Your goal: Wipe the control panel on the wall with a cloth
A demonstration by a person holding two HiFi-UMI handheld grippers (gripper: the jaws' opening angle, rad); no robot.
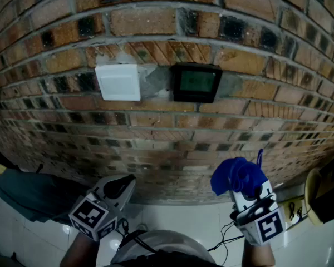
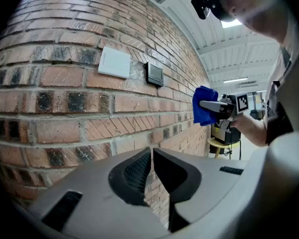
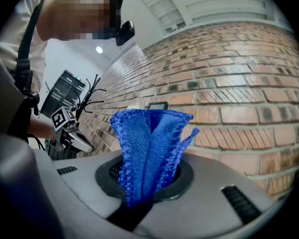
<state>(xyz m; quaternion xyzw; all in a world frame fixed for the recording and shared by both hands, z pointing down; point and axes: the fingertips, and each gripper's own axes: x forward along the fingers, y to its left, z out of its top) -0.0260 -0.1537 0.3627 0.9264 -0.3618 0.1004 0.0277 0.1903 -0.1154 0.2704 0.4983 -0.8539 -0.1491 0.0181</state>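
Observation:
The dark control panel (image 1: 196,83) with a greenish screen is set in the brick wall (image 1: 167,132), right of a white switch plate (image 1: 118,82). My right gripper (image 1: 246,194) is shut on a bunched blue cloth (image 1: 238,176), held low and to the right of the panel, apart from the wall. The cloth (image 3: 150,148) stands up between the jaws in the right gripper view, with the panel (image 3: 157,105) small beyond it. My left gripper (image 1: 120,186) sits low at the left, shut and empty; its jaws nearly touch in the left gripper view (image 2: 151,176), where the panel (image 2: 154,74) and cloth (image 2: 203,112) also show.
White tiled floor (image 1: 178,218) lies below the wall. A dark bag or garment (image 1: 28,193) rests at the lower left. A yellow round stool (image 1: 313,196) and cables (image 1: 225,238) are at the lower right. The person's sleeve and body fill the right of the left gripper view.

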